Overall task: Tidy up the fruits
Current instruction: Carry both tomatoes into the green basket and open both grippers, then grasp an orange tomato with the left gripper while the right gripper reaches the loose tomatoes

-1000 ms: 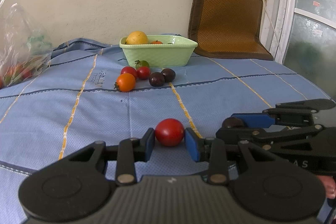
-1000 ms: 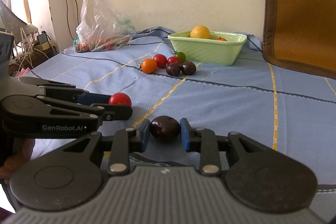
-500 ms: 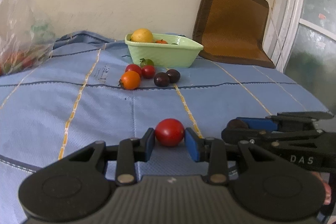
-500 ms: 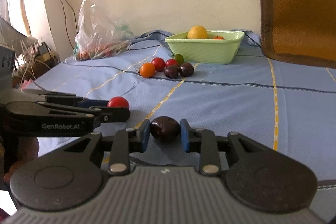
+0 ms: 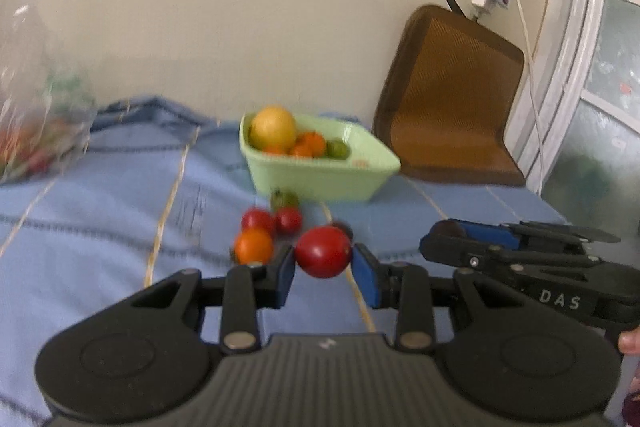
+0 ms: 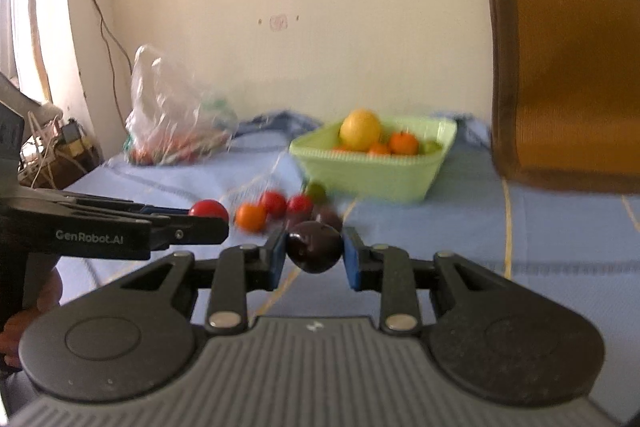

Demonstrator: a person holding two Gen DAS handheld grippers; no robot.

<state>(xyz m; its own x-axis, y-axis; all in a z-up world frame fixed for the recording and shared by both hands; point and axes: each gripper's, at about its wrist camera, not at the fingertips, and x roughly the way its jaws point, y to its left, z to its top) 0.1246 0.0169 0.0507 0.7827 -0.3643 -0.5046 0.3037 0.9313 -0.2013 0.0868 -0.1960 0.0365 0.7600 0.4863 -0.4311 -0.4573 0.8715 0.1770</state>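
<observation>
Since the fruit belongs in the bowl [image 5: 320,171] at twelve o'clock, both tools carry pieces. The left tool [image 5: 323,267] grips a tomato [image 5: 323,251]; the right tool [image 6: 314,261] grips a plum [image 6: 315,246].

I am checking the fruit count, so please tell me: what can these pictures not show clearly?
- Plastic bag: contents blurred in both views.
- Green basket: its near wall hides the lower fruit.
- Loose fruit cluster: smeared; the held dark fruit and red tomato cover part.
</observation>
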